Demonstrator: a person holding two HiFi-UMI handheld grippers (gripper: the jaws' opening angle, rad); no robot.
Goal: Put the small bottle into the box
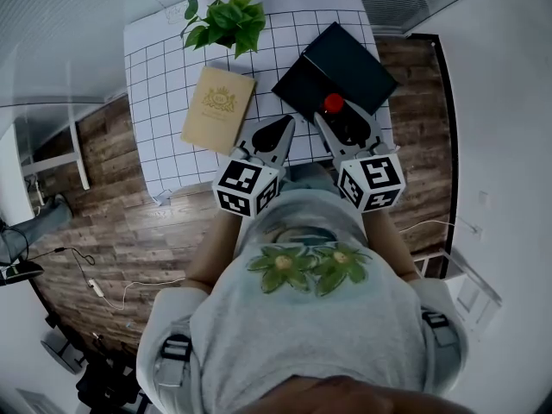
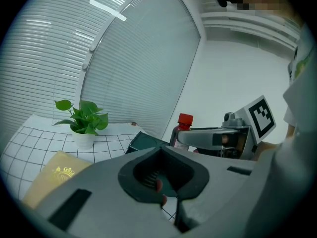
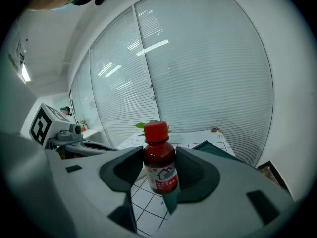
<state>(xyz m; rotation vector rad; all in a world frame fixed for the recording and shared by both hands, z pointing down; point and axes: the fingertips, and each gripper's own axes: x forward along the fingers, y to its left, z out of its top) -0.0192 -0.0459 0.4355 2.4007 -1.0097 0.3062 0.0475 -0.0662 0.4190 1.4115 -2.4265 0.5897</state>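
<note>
Bottle: upright, red-capped, just over the near edge of the box, above the bench.
Right gripper: jaws clamped on its labelled body.
Left gripper: jaws together, empty, beside the box.
Handling: likely light, rigid, smooth; best held mid-body, below the cap.

Head view looks steeply down; gripper views, low, share the plant.

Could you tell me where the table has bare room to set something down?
Widest: the tablecloth left of the tan booklet. A narrower patch between the potted plant and the dark box. Crowded near the box, where the right hand-held gripper holds the small bottle.
</note>
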